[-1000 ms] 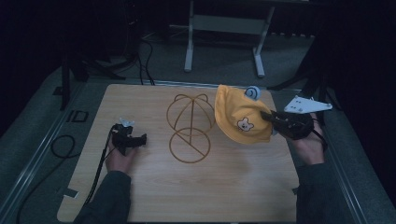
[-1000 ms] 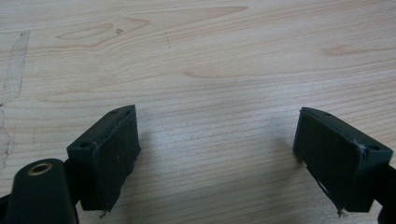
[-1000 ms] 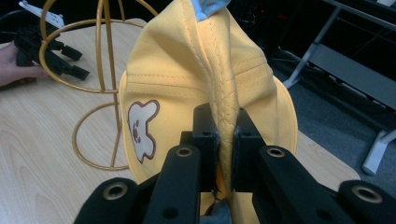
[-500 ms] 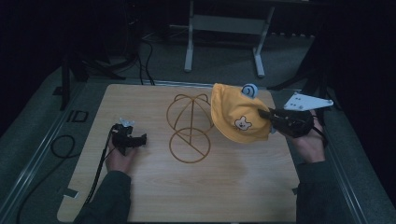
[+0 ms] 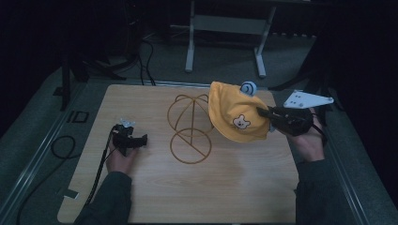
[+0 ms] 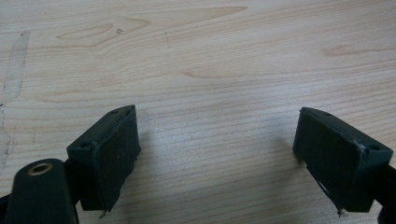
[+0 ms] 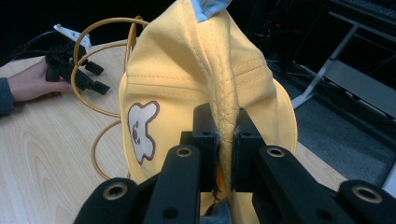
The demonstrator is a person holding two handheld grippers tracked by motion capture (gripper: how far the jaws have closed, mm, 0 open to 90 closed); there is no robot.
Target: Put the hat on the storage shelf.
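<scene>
Cap (image 5: 237,117): soft yellow cotton, stitched seams, quilted brim, a white bear patch on the front and a pale blue round tag at the top. It hangs in the air over the right half of the table (image 5: 155,197), just right of the stand (image 5: 190,129) and close to its dome, though I cannot tell if they touch.

Right gripper (image 5: 264,112): jaws pressed together on a fold of the cap's brim, fabric pinched flat between the black pads (image 7: 205,140). A grey three-cornered plate sits on top of it.

Stand: thin gold-coloured wire, a domed cage of arched hoops above a flat ring base with one bar across it. Nothing sits on it.

Left gripper (image 5: 141,139): held low at the table's left side, jaws wide apart, bare wood between the blocky matte pads (image 6: 114,154).

Table: pale wood, visible grain, smooth rectangular top.
</scene>
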